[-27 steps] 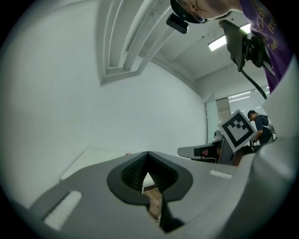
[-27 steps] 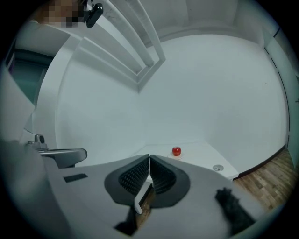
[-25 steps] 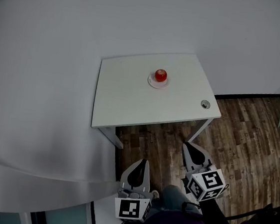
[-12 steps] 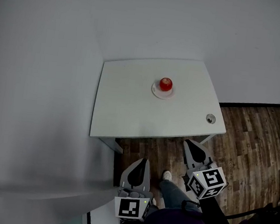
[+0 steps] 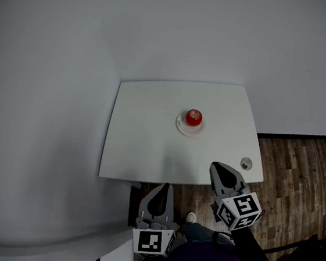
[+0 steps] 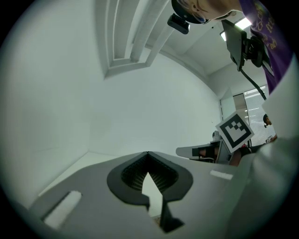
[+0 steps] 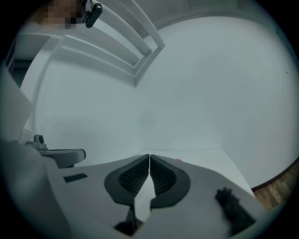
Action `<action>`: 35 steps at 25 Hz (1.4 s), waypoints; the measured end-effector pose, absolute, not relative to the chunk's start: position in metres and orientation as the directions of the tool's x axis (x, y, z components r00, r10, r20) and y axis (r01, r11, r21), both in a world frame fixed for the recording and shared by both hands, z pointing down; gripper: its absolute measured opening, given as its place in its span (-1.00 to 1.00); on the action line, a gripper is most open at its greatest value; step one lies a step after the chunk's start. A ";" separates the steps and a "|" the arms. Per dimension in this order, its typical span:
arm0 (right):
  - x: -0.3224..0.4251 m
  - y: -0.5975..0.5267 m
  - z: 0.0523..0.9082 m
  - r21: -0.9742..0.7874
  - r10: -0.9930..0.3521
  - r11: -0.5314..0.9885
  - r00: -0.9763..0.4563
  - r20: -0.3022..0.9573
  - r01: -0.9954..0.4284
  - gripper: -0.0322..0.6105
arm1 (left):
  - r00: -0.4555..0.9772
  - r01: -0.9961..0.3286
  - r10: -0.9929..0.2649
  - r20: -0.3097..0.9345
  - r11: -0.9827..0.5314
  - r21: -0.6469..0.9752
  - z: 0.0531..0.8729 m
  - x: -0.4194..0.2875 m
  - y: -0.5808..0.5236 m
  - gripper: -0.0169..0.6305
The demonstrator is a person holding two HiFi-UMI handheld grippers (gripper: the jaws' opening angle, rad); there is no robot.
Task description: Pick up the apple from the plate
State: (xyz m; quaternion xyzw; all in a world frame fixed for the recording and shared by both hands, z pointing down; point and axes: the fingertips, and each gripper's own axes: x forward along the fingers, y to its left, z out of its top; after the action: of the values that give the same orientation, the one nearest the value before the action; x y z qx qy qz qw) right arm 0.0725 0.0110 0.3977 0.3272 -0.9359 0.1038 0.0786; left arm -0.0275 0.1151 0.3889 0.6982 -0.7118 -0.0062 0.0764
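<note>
While both grippers hung at the near side of the desk, the apple sat on a small white plate close to the middle of the top, a little nearer the far edge than the near one. Red and round, it rested within the plate's rim, with nothing else touching it. A round grommet lay in the near right corner of the desk, well apart from the plate.

From the head view, the right gripper pointed toward the far edge, its tip just over the near edge and beside the grommet. The left gripper was lower in that view, short of the near edge and over the wooden floor, with a light shoe between the two grippers. Both were well apart from the apple.

Seen in the left gripper view, the left gripper's jaws met at their tips and had nothing between their ribbed pads. Beyond them were only the pale walls and the right gripper's marker cube. Seen in the right gripper view, the right gripper's jaws were likewise closed tip to tip and empty. Past them lay the white desk top and, at the far right, a strip of floor.
</note>
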 end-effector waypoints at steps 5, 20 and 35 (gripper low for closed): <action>0.065 -0.023 0.400 -0.138 -0.551 0.799 -0.804 0.223 -0.586 -0.87 | -0.071 -0.990 -0.993 0.089 0.082 0.117 0.385 -0.033 0.083 -0.93; 0.048 -0.085 0.414 -0.143 -0.529 0.810 -0.814 0.240 -0.569 -0.87 | -0.077 -0.990 -0.991 0.110 0.089 0.110 0.394 -0.044 0.027 -0.93; -0.006 -0.155 0.451 -0.136 -0.532 0.785 -0.770 0.353 -0.605 -0.86 | -0.012 -0.994 -0.985 0.174 0.030 0.101 0.408 -0.113 -0.040 -0.93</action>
State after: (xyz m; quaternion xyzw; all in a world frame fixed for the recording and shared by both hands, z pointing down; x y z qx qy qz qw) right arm -0.0061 -0.1550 0.4511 0.3046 -0.9328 0.1217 0.1494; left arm -0.1127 -0.0398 0.4083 0.6962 -0.7108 0.0248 0.0979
